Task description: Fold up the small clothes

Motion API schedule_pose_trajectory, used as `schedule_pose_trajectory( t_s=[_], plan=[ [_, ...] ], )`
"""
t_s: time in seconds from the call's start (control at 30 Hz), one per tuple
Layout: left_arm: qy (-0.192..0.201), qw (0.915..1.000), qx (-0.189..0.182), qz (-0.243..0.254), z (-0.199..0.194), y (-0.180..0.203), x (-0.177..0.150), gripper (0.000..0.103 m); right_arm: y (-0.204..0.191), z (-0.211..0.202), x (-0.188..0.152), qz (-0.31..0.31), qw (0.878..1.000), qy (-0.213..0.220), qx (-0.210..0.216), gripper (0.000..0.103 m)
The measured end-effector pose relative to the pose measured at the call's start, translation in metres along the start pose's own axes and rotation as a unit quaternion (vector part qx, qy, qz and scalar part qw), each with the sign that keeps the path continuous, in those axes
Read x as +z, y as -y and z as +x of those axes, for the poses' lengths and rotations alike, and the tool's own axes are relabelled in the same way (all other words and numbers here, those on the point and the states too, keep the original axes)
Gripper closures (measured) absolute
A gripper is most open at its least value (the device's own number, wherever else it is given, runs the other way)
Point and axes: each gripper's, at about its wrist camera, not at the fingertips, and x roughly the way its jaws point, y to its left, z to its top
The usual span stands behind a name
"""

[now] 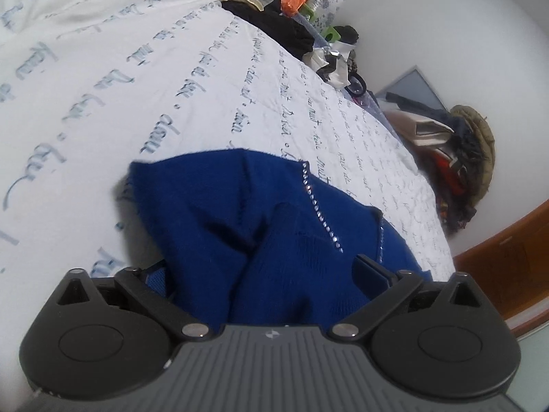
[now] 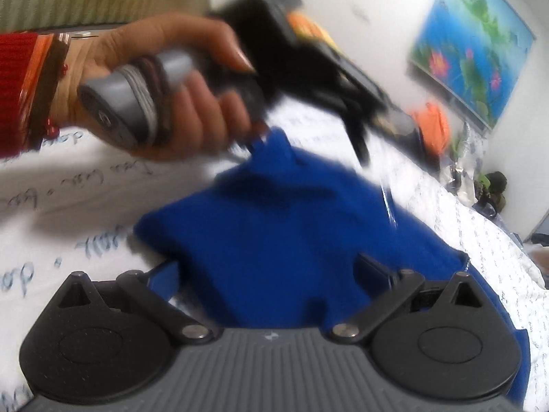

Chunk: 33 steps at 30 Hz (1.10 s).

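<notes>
Your left gripper (image 1: 266,267) stands with its two black fingers spread wide over the royal-blue knitted garment (image 1: 240,213), which lies bunched on the white quilted bedspread printed with grey script (image 1: 154,79); cloth rises between the fingers, but the pads do not press on it. A line of small clear rhinestones (image 1: 317,206) runs slantwise across the knit. Your right gripper (image 2: 269,271) is likewise spread wide above the same blue garment (image 2: 274,240), with folds heaped between its fingers and nothing clamped. In the right wrist view, much blurred, your left hand (image 2: 178,96) grips the grey handle of the other tool, a red ribbed sleeve (image 2: 17,92) and beaded bracelets at the wrist; its black fingers point down toward the upper edge of the garment, and you cannot tell from this view whether they touch it. Along the far edge of the bed lies a heap of cream, black and orange clothing (image 1: 267,3). A lotus-pond picture (image 2: 477,44) hangs on the white wall.
</notes>
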Motion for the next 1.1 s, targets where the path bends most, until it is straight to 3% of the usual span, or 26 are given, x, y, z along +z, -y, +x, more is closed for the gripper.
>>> schedule_pose_trajectory(
  t_s=[0.07,0.13,0.2,0.23,0.27,0.33,0.43,0.6,0.77,1.1],
  plan=[
    [0.006,0.9998,0.016,0.007,0.005,0.005,0.002,0.023,-0.007,0.005,0.005,-0.007,1.000,0.007,-0.010,0.000],
    [0.001,0.9992,0.034,0.020,0.011,0.012,0.003,0.052,-0.014,0.009,0.007,-0.027,0.999,0.020,-0.019,0.001],
    [-0.001,0.9966,0.071,0.042,0.016,0.021,0.004,0.069,-0.020,0.010,0.007,-0.048,0.998,0.034,-0.023,0.003],
    [-0.002,0.9948,0.088,0.051,0.018,0.024,0.004,0.079,-0.022,0.011,0.006,-0.056,0.997,0.039,-0.021,0.016],
    [-0.001,0.9936,0.098,0.055,0.017,0.026,0.003,0.082,-0.023,0.012,0.006,-0.058,0.997,0.039,-0.014,0.042],
    [0.003,0.9922,0.109,0.060,0.016,0.031,0.003,0.086,-0.022,0.014,0.006,-0.050,0.998,0.028,0.004,0.080],
    [0.017,0.9883,0.134,0.071,0.010,0.044,0.001,0.087,-0.020,0.013,0.002,-0.047,0.998,0.033,0.005,0.094],
    [0.047,0.9762,0.177,0.116,-0.006,0.089,0.000,0.088,-0.010,-0.014,-0.004,-0.041,0.995,0.085,-0.020,0.095],
    [0.073,0.9693,0.181,0.150,-0.016,0.146,0.005,0.088,0.024,-0.045,-0.007,0.005,0.991,0.126,-0.051,0.095],
    [0.076,0.9518,0.175,0.240,0.031,0.260,-0.016,0.088,0.116,-0.089,-0.037,0.127,0.974,0.128,-0.136,0.095]
  ],
)
